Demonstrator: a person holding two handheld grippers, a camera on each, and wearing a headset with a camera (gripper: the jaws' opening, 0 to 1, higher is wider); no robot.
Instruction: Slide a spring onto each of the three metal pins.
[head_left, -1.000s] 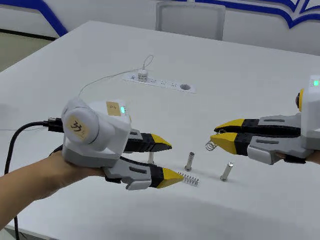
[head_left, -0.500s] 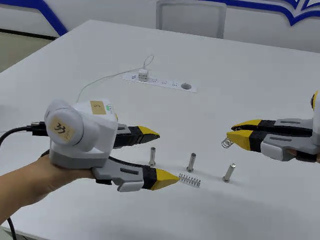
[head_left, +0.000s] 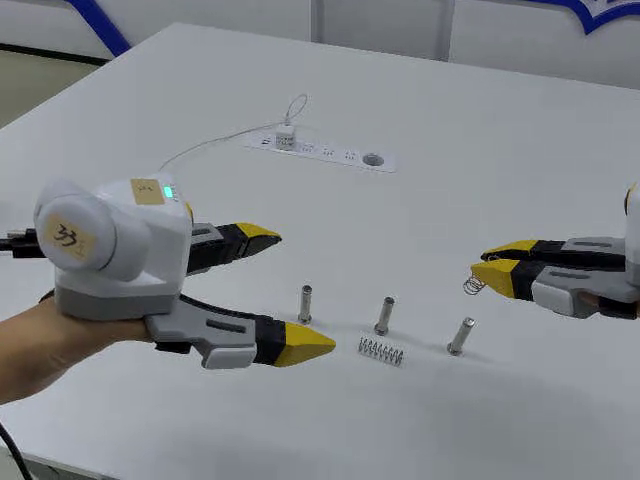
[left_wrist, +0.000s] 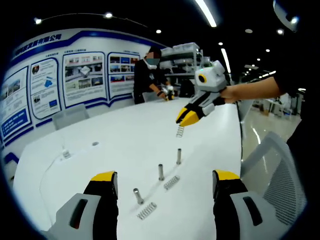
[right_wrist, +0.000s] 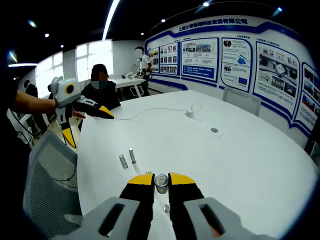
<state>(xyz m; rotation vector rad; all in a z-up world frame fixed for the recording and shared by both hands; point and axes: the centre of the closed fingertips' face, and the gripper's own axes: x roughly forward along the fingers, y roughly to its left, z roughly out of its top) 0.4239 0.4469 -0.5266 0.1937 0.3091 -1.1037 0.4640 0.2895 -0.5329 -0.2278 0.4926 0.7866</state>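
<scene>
Three short metal pins stand in a row on the white table (head_left: 450, 140): left pin (head_left: 305, 300), middle pin (head_left: 384, 314), right pin (head_left: 461, 335). One loose spring (head_left: 380, 350) lies in front of the middle pin. In the left gripper view a second loose spring (left_wrist: 147, 210) lies by the nearest pin (left_wrist: 136, 195). My left gripper (head_left: 290, 290) hovers open just left of the pins, holding nothing. My right gripper (head_left: 482, 262) hangs right of and above the right pin, shut on a small spring (head_left: 472, 285) that pokes from its tips (right_wrist: 160, 183).
A white power strip (head_left: 325, 155) with a plugged-in adapter and a thin cable lies mid-table behind the pins. A grey chair (right_wrist: 50, 175) stands at the table's edge in the right gripper view. People stand at a far table (left_wrist: 150, 75).
My left gripper has drawn back to the left, away from the pins, and its jaws have spread wider. My right gripper has pulled away to the right with the spring.
</scene>
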